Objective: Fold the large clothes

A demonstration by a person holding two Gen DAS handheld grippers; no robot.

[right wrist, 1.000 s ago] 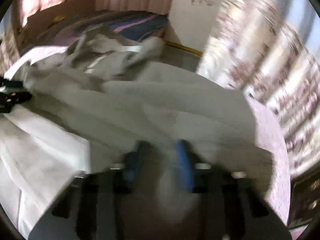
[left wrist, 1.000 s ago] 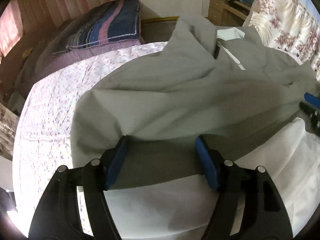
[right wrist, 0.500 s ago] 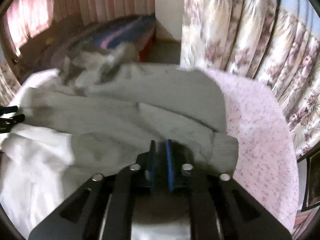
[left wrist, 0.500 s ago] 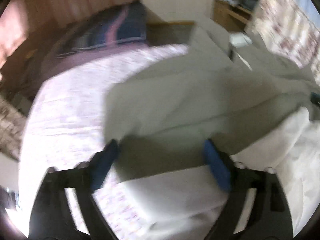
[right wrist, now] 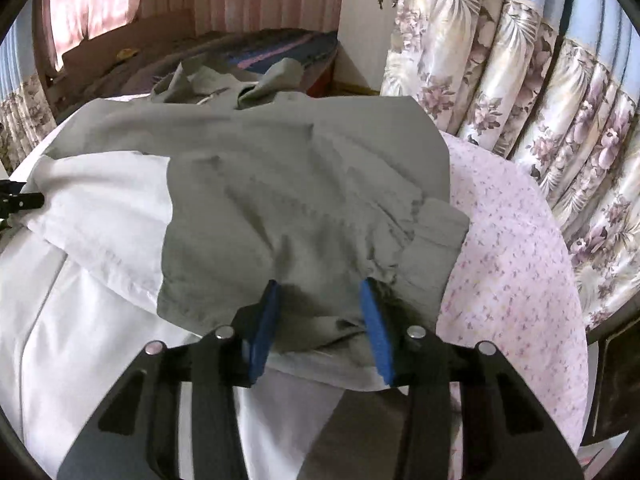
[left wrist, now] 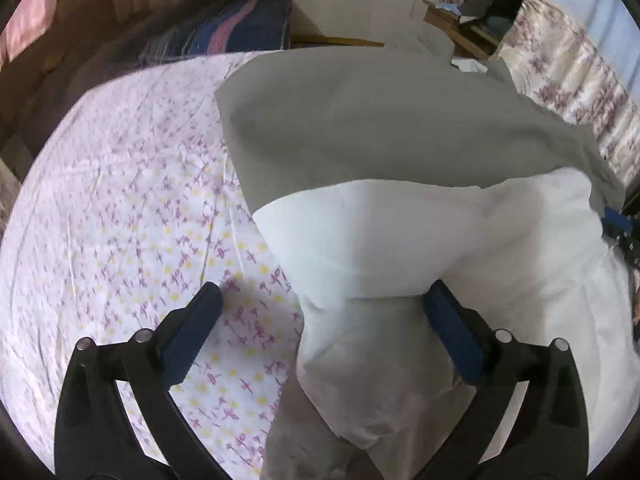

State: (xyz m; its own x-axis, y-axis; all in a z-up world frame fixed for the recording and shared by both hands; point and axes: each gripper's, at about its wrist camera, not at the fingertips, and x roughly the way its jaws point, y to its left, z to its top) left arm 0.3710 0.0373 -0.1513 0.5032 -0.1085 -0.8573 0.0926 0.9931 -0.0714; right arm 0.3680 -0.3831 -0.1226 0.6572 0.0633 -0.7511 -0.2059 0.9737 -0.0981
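A large grey garment [right wrist: 288, 184] with a white lining [right wrist: 100, 216] lies partly folded on a bed with a floral sheet [left wrist: 120, 200]. In the left wrist view the grey cloth [left wrist: 380, 128] lies beyond a white folded part [left wrist: 400, 240]. My left gripper [left wrist: 320, 300] is open wide, its blue pads either side of the white fold's edge. My right gripper [right wrist: 320, 292] is open, its pads apart over the grey hem near a grey cuff [right wrist: 436, 232]. The collar [right wrist: 240, 80] lies bunched at the far end.
The floral sheet [right wrist: 512, 272] shows to the right of the garment. Flowered curtains [right wrist: 540, 100] hang close on the right. A dark striped blanket [left wrist: 224, 36] lies at the bed's far end. A wooden desk [left wrist: 468, 28] stands at the back right.
The right gripper, shut on the grey cloth half a second ago, has opened. The left gripper has stayed open and moved back, so the white fold now lies between its pads.
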